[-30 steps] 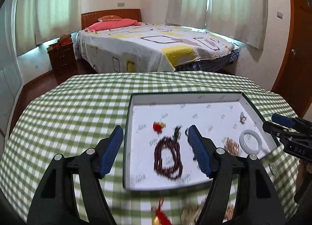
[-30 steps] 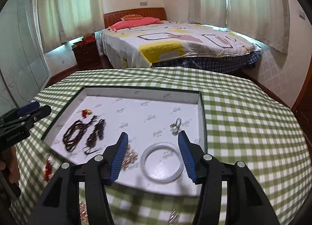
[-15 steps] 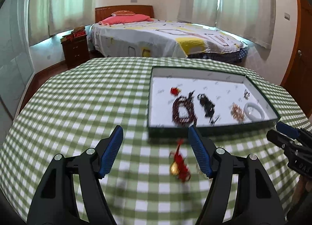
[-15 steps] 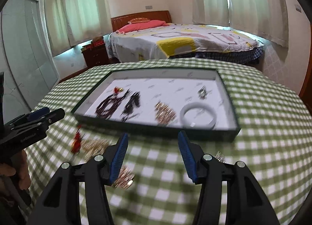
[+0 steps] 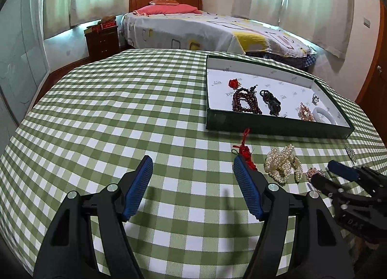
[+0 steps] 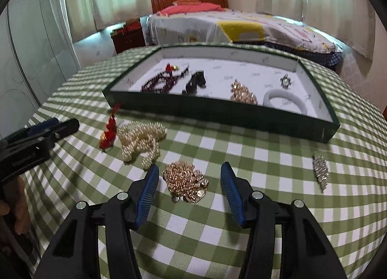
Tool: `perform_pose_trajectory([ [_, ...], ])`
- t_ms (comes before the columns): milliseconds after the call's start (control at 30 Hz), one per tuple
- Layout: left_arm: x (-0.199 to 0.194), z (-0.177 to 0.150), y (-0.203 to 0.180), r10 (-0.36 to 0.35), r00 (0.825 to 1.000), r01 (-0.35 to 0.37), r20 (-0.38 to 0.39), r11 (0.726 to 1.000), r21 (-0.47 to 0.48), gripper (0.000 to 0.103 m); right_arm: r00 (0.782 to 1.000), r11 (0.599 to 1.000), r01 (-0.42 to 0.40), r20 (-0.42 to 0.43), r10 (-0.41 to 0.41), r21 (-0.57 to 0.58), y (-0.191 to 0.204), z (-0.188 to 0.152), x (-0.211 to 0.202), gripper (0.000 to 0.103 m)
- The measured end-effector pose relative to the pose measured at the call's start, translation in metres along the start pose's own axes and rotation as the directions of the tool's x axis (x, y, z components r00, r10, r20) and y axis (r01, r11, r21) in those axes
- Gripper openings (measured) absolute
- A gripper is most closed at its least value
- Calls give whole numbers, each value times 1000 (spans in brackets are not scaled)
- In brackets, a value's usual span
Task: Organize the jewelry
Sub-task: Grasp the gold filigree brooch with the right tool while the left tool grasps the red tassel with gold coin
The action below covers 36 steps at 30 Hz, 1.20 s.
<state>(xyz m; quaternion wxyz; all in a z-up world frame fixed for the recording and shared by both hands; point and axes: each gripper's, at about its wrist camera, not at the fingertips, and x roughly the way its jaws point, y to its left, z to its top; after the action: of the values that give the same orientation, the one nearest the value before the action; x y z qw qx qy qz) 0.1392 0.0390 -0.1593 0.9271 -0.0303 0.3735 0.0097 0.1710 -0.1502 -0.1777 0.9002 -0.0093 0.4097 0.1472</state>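
A dark green tray (image 5: 278, 127) (image 6: 217, 112) with a white floor holds dark bead strands (image 5: 245, 101), a gold cluster (image 6: 243, 94) and a white bangle (image 6: 286, 100). On the checked cloth in front of it lie a red tassel charm (image 6: 108, 133) (image 5: 245, 150), a pearl necklace (image 6: 141, 139) (image 5: 283, 162), a gold chain pile (image 6: 186, 181) and a silver brooch (image 6: 320, 170). My right gripper (image 6: 189, 179) is open, its fingers either side of the gold chain pile. My left gripper (image 5: 193, 175) is open and empty over bare cloth, left of the tassel.
The round table has a green checked cloth (image 5: 108, 114). A bed (image 5: 205, 29) and a wooden nightstand (image 5: 102, 40) stand behind it. Curtained windows line the walls.
Both grippers have pulled back from over the tray toward the near side of the table. The loose jewelry in front of the tray has come into view, and the right gripper now frames the gold chain pile.
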Motion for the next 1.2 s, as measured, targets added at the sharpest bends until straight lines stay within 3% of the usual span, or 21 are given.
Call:
perform_pose_trajectory([
  [100, 1, 0, -2, -2, 1000, 2, -4, 1000, 1, 68, 1000, 999, 24, -5, -24, -35, 5, -1, 2, 51],
  [333, 7, -3, -5, -10, 999, 10, -33, 1000, -2, 68, 1000, 998, 16, 10, -15, -69, 7, -5, -3, 16],
  [633, 10, -4, -19, -45, 998, 46, -52, 999, 15, 67, 998, 999, 28, 51, -26, -39, -6, -1, -21, 13],
  [933, 17, 3, -38, -65, 996, 68, -68, 997, 43, 67, 991, 996, 81, 104, -85, 39, -43, -1, -46, 13],
  [1033, 26, 5, -43, -65, 994, 70, -91, 996, 49, 64, 990, 995, 84, 106, -90, 56, -51, -3, -47, 13],
  [1100, 35, 7, -46, -63, 990, 69, -124, 997, 46, 55, 990, 995, 82, 106, -89, 62, -53, -4, -47, 13],
  [1200, 43, 7, -47, -57, 989, 64, -137, 997, 42, 53, 991, 995, 75, 103, -81, 66, -54, -5, -45, 13],
])
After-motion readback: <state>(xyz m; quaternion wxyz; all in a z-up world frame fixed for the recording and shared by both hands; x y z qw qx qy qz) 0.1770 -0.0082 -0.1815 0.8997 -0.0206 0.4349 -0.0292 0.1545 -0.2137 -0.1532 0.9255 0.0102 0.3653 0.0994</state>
